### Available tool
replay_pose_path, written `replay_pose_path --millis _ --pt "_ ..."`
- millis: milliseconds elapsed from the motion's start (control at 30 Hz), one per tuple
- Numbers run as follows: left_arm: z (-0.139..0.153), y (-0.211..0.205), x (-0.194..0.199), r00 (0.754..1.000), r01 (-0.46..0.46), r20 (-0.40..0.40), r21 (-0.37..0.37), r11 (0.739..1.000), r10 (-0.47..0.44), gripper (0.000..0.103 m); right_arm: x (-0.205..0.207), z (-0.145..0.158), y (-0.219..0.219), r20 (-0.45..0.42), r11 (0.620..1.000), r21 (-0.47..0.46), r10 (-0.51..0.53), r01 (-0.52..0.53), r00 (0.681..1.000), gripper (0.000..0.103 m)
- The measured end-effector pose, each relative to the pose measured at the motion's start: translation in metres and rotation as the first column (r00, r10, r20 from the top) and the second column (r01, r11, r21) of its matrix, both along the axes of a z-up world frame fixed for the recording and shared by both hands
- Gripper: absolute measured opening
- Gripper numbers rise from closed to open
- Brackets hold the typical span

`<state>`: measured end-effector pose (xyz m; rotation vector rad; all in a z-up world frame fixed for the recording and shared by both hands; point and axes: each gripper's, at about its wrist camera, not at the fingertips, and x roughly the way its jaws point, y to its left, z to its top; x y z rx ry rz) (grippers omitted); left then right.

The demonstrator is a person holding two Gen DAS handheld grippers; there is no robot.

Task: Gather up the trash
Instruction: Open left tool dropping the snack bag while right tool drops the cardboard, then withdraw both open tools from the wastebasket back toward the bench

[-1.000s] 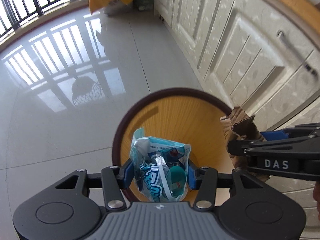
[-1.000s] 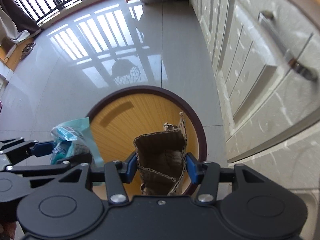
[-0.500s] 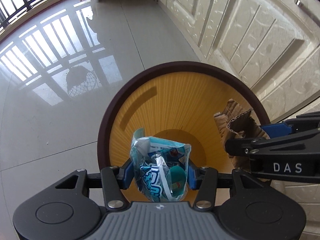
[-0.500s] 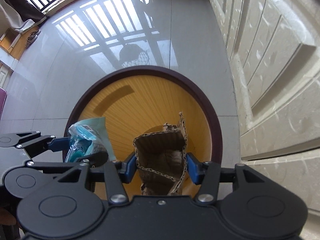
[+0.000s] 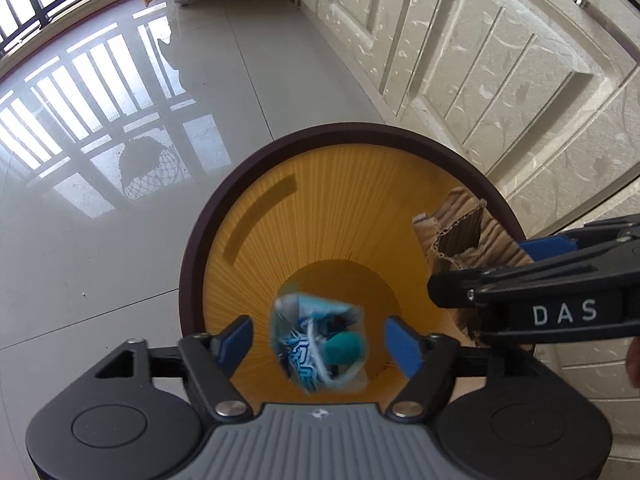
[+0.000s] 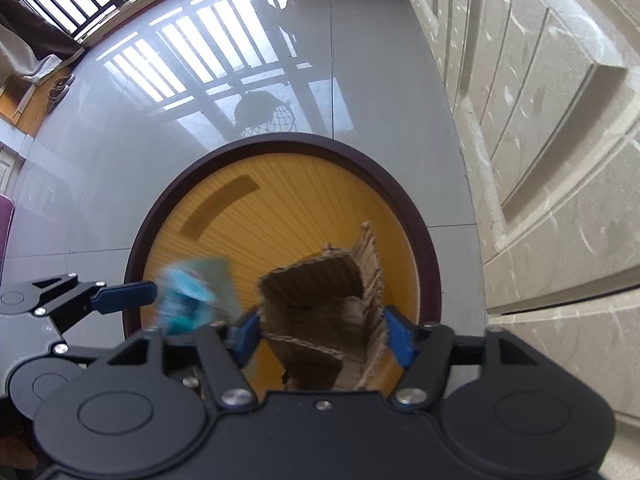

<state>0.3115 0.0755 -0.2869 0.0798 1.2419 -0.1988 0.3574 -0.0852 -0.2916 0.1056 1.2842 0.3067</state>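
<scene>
Left tongs point(image 5: 318, 338) have sprung wide; wrapper point(image 5: 320, 344) drops into bin point(image 5: 192, 264). Right tongs point(image 6: 322, 334), at 3 o'clock, grip cardboard point(image 6: 324, 316), which may snag the rim.

A blue-and-white printed wrapper point(image 5: 318, 344), brown corrugated cardboard point(image 6: 328, 320), and a ribbed yellow bin point(image 5: 320, 220) with dark brown rim.

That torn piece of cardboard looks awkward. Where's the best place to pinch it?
Across its folded lower part, as the right gripper does, coming from above. The cardboard stands upright as a folded, open shape; squeezing opposite walls holds it firmly over the bin, probably better than the ragged top edge.
</scene>
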Motion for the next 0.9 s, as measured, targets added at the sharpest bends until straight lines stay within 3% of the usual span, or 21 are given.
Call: replay_pose_path --millis 400,900 --pt "0.002 0.004 -0.008 1.000 -0.007 -0.020 0.010 1.000 0.007 0.082 -0.003 0.000 0.000 0.003 1.000 0.001 -0.009 0.009 1.000 0.098" --pt "0.030 0.017 -0.021 0.999 -0.044 -0.018 0.038 0.998 0.045 0.098 -0.015 0.022 -0.007 0.038 0.997 -0.075 -0.025 0.028 0.999 0.103"
